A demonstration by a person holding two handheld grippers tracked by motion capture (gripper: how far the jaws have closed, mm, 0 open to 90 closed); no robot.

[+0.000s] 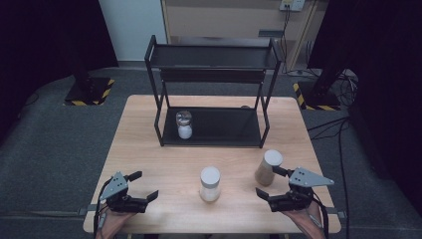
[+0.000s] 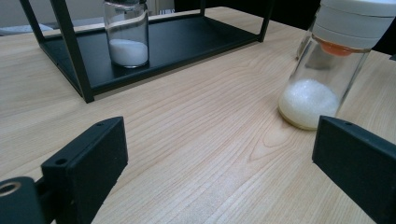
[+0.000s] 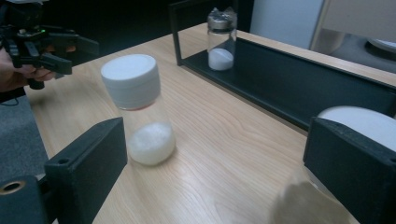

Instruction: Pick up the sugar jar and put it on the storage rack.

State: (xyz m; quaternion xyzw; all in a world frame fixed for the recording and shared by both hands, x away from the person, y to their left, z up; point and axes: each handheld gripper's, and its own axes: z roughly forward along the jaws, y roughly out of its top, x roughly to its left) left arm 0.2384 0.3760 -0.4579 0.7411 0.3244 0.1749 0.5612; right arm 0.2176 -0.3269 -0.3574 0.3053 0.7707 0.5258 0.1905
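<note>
Nearest, both grippers hover released over the table's front edge: the left gripper holds nothing, the right gripper stands just beside the brown-filled jar. Between them stands the white-capped jar; farther back, a third jar sits on the black rack's lower shelf.

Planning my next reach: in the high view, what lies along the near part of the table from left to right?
Left gripper, open → clear glass jar with white lid and white powder → second white-lidded glass jar with beige contents → right gripper, open, close beside that jar.
</note>
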